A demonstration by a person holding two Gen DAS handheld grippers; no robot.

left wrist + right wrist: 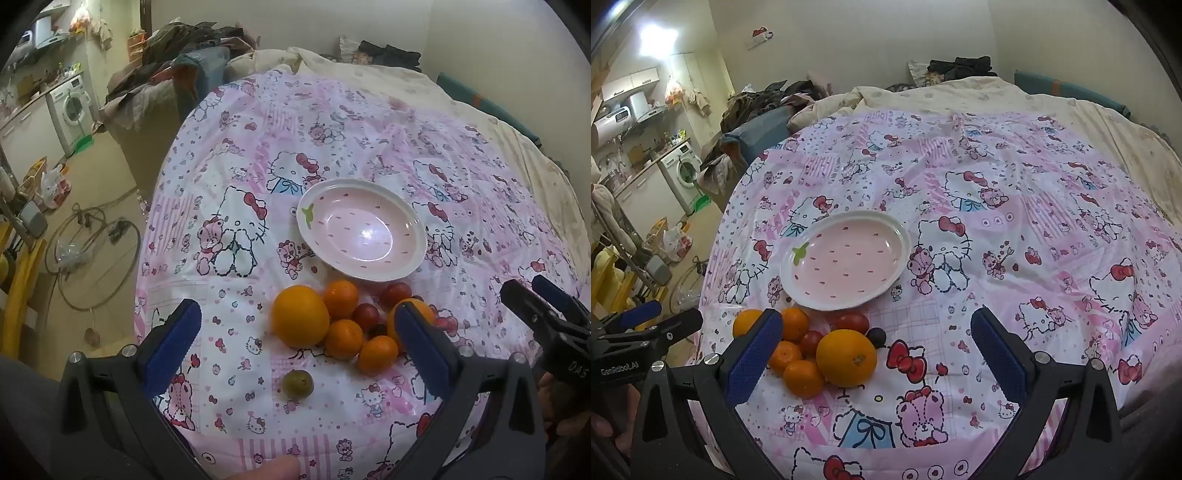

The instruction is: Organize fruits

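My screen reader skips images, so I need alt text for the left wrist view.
An empty pink plate sits on a Hello Kitty bedspread, with oranges, small tomatoes and one green fruit clustered nearer the camera. The open left gripper frames the fruit, holding nothing.

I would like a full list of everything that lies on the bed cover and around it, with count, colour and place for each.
plate: one, pink with a white rim, empty, on the cover behind the fruit
large oranges: two, orange, at either side of the fruit pile
small mandarins: three, orange, in the pile between the large ones
tomatoes: two, red, in the pile near the plate
dark fruit: one, nearly black, at the pile's edge
green fruit: one, olive green, alone in front of the pile
bed cover: one, pink cartoon print, under everything
washing machine: one, white, far left
left gripper: fingers blue, open
right gripper: fingers blue, open
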